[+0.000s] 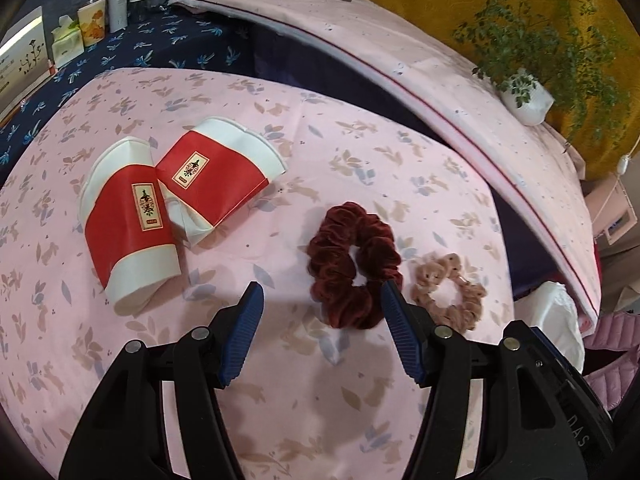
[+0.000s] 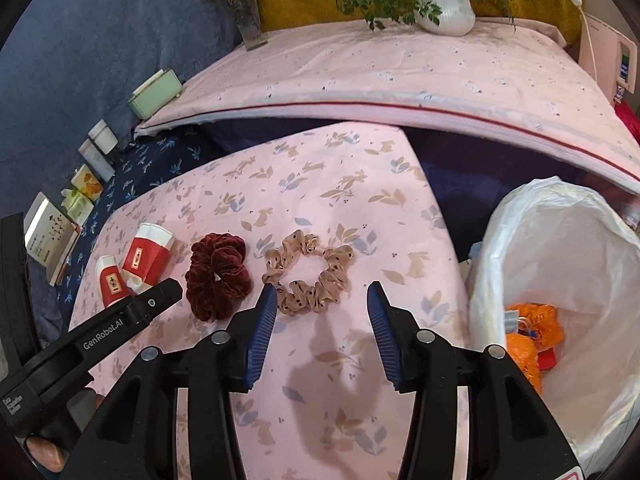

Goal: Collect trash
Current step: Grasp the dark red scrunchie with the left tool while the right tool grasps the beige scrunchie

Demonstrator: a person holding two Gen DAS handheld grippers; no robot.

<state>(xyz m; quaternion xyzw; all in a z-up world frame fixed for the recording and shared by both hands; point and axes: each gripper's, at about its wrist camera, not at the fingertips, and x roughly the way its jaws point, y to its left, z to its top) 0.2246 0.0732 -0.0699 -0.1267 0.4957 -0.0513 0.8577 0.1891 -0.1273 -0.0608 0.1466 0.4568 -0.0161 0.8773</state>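
Observation:
Two flattened red-and-white paper cups lie side by side on the pink bunny-print cloth, left of my open, empty left gripper. They also show in the right wrist view at the left. A white-lined trash bin holding orange wrappers stands at the right of the table. My right gripper is open and empty, just short of the tan scrunchie.
A dark red velvet scrunchie and a tan dotted scrunchie lie mid-table. Boxes and jars line the far left. A raised pink ledge carries a potted plant and flower vase.

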